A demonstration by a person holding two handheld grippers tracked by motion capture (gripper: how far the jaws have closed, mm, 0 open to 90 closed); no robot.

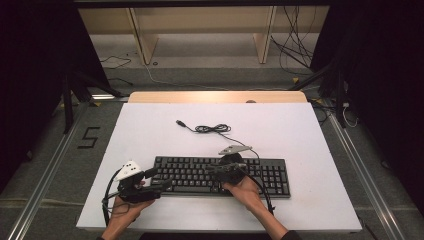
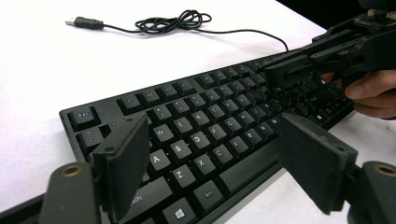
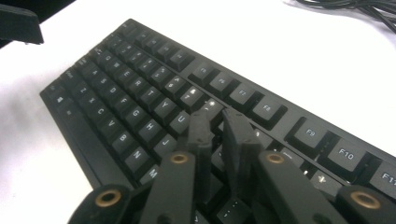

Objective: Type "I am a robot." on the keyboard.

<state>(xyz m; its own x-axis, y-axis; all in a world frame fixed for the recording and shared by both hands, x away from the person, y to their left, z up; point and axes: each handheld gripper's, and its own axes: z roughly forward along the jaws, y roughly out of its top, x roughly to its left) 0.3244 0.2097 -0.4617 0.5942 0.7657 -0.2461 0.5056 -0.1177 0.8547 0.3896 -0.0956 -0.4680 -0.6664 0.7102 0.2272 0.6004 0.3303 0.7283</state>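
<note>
A black keyboard [image 1: 220, 176] [image 2: 210, 130] [image 3: 135, 93] lies along the front half of the white table [image 1: 150, 125]. Its cable [image 1: 212, 129] [image 2: 173, 21] is bunched behind it and ends in a loose USB plug [image 1: 181, 123]. My left gripper [image 1: 159, 179] [image 2: 212, 128] hovers low at the keyboard's left end, jaws wide open over the letter keys, nothing between them. My right gripper [image 1: 214, 170] [image 2: 276, 74] [image 3: 218, 120] points down onto the keys near the keyboard's middle. Its jaws stand a narrow slit apart with the tips at the keys; I see nothing held.
A wooden strip [image 1: 217, 96] edges the table's far side, and shelf legs [image 1: 142, 42] stand behind it. Loose cables [image 1: 295, 50] trail on the floor at the back right. A taped mark [image 1: 89, 137] lies on the floor to the left. Metal rails [image 1: 45, 175] flank the table.
</note>
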